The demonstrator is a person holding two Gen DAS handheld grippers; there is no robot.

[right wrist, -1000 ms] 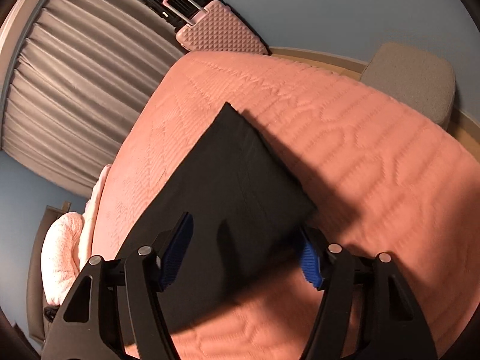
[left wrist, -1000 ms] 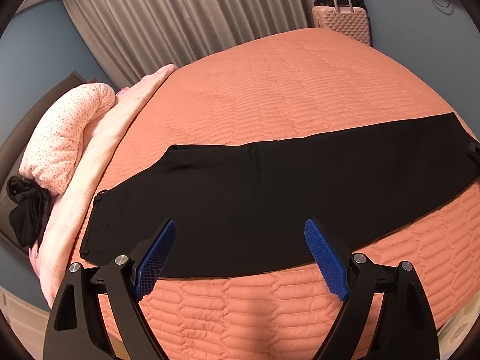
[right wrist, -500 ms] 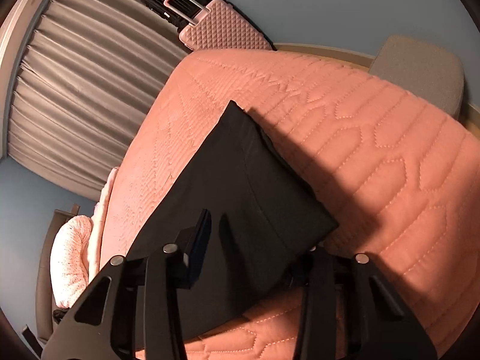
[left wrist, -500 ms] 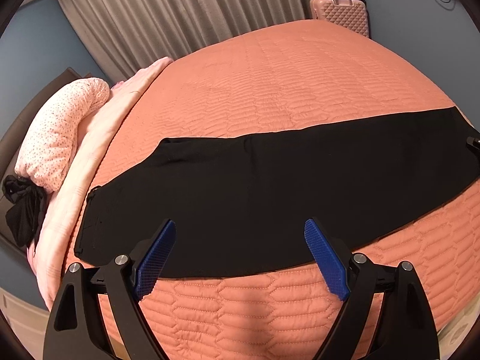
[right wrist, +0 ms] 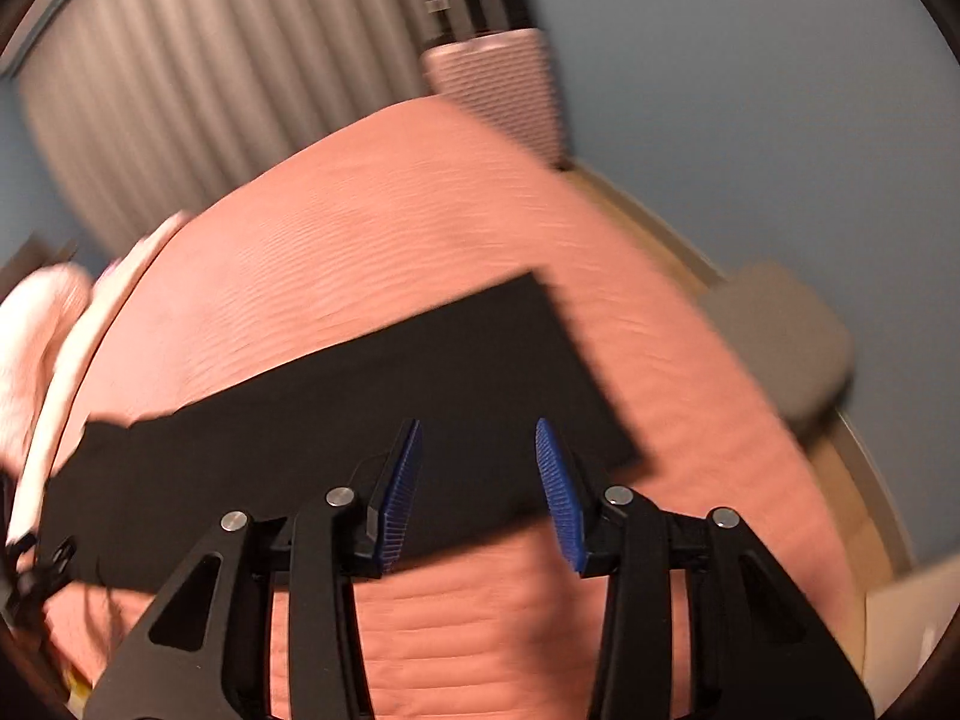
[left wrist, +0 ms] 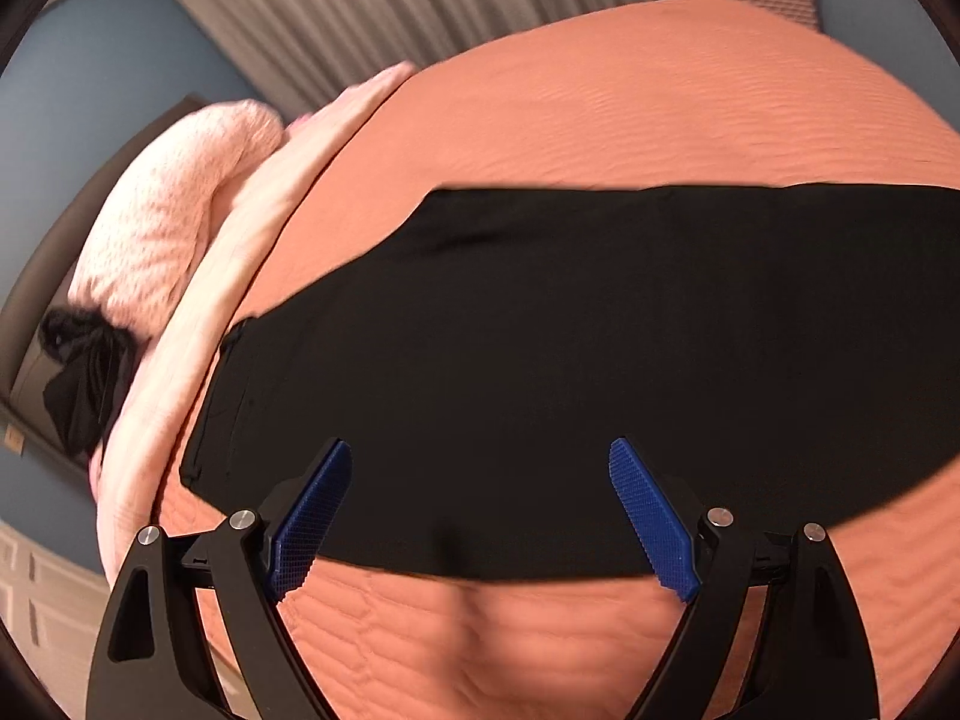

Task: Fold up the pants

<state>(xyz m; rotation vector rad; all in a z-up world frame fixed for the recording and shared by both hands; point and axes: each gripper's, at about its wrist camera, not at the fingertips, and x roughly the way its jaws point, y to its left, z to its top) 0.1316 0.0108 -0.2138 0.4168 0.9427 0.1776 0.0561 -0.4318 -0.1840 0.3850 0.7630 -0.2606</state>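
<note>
Black pants (left wrist: pixel 570 360) lie flat in one long strip across the salmon quilted bed (left wrist: pixel 630 108), waistband toward the pillow end and leg cuffs toward the foot. Left hand-held gripper (left wrist: pixel 480 516) hovers over the near edge by the waist with its jaws spread wide and nothing between them. Right hand-held gripper (right wrist: pixel 477 480) hangs above the near edge toward the cuff end, half parted and opening a little; no cloth sits between its blue pads (right wrist: pixel 399 492), so it grasps nothing. The likeliest trouble is a pinch that catches only the top layer, or snags the quilt along with the fabric, so the strip would lift unevenly and the fold come out skewed. Both views are smeared, which makes the exact edge hard to judge. Around the pants, a pale pink blanket (left wrist: pixel 198 336) and speckled pillow (left wrist: pixel 162 222) crowd the waist end, with a dark bundle (left wrist: pixel 84 378) beyond; a pink suitcase (right wrist: pixel 498 84) and a grey stool (right wrist: pixel 780 336) stand well clear of the bed.
</note>
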